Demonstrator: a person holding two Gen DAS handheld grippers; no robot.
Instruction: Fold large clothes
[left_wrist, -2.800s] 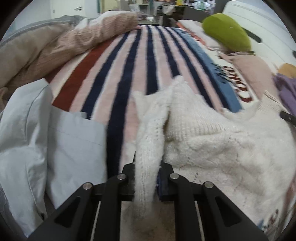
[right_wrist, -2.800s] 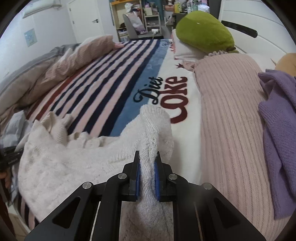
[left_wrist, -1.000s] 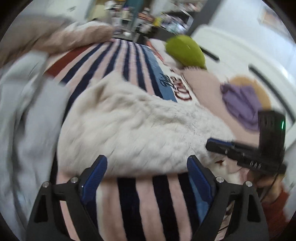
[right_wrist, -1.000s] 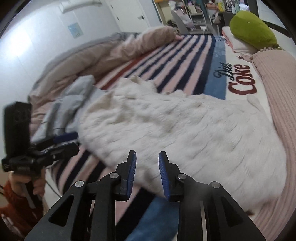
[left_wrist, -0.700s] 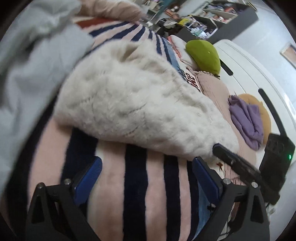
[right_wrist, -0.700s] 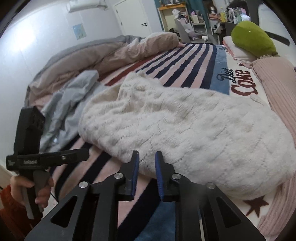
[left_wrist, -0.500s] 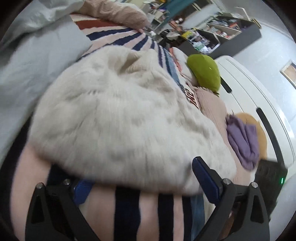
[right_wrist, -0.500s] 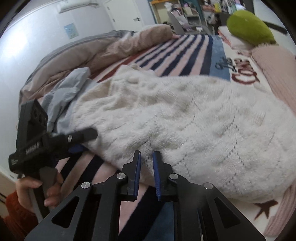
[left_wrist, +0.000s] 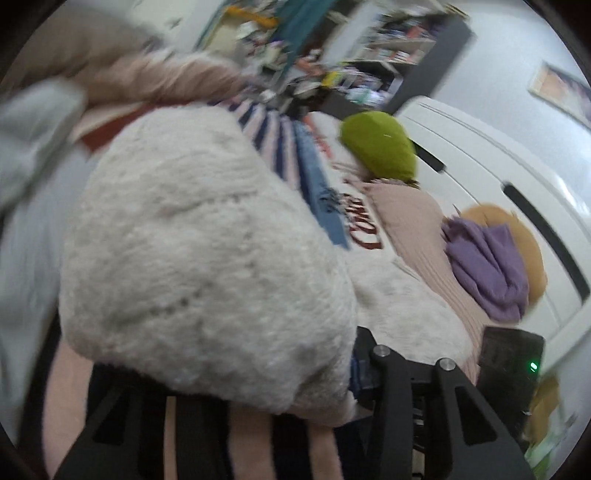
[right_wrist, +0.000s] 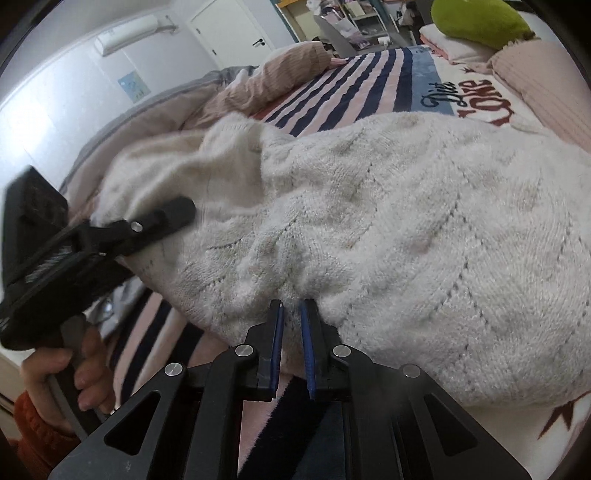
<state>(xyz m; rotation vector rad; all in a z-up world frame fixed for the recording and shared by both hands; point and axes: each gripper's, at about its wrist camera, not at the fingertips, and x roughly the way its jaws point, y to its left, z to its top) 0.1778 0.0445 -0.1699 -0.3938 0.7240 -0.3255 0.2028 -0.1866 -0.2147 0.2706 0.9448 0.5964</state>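
left gripper (right_wrist: 162, 221) at sweater's left edge, jaws spread wide around the hem, likely to scoop it | white knit sweater (right_wrist: 388, 221) lies folded on striped blanket (right_wrist: 354, 85) | right gripper (right_wrist: 291, 314) at near hem, jaws almost closed, whether pinching knit unclear

A cream cable-knit sweater (right_wrist: 406, 229) is lying over a navy-and-pink striped blanket (right_wrist: 354, 85); a lime-green pillow (left_wrist: 378, 146) is showing beyond.

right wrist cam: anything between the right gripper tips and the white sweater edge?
Nothing. In the right wrist view the right gripper tips already sit against the white sweater hem, no gap visible.
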